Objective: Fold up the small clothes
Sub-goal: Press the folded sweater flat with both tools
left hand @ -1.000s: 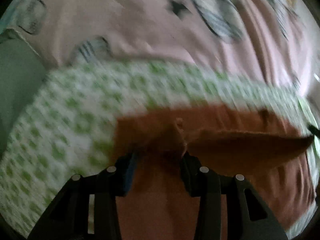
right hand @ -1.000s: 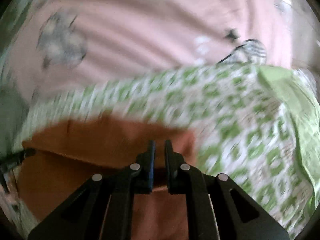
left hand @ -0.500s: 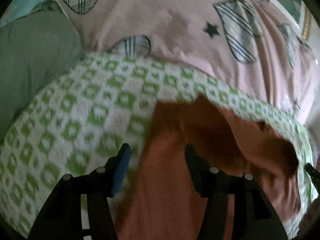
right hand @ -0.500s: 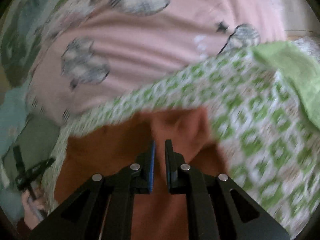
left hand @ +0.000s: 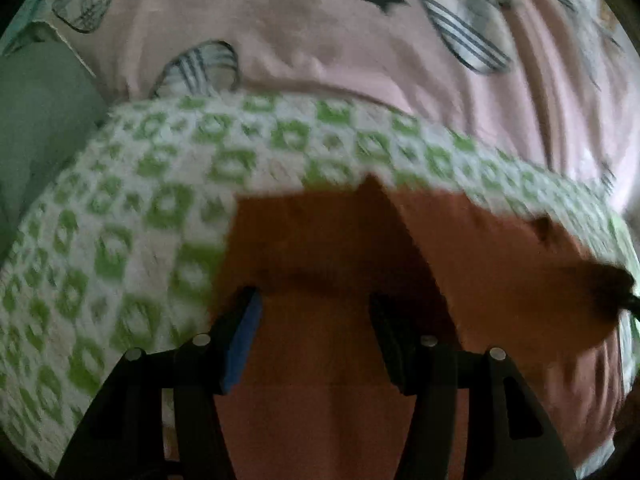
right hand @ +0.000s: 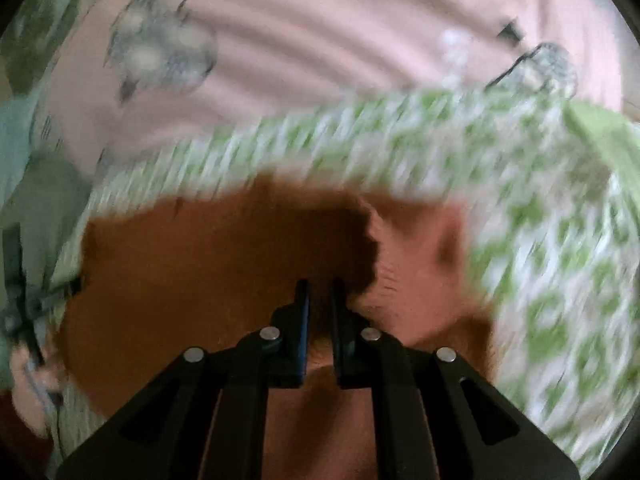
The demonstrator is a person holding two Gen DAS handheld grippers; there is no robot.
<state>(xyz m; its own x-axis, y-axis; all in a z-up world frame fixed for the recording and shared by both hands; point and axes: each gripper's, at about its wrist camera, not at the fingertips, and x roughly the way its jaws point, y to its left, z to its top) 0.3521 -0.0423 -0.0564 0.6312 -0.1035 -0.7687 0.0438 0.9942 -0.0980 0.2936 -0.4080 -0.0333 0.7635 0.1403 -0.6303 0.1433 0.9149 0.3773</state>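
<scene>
Dim light, green-and-white patterned cloth (left hand: 160, 208) spread across the near surface, pink bedsheet (left hand: 320, 40) with grey plaid hearts and dark stars rumpled beyond it, plain grey-green fabric (left hand: 36, 120) at far left, both views motion-blurred

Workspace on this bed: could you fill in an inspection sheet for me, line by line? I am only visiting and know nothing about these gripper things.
Surface: green-and-white patterned cloth spread over a pink sheet printed with hearts and stars.
Job's things: orange garment lying on the patterned cloth, partly folded, one flap raised.
Clutter: grey-green fabric at the left edge; bright green cloth at the right.
Grippers: left gripper open above the garment, gripping nothing; right gripper nearly closed on a fold of the garment.
Cables: nothing seen.
Surroundings: too blurred to tell.
</scene>
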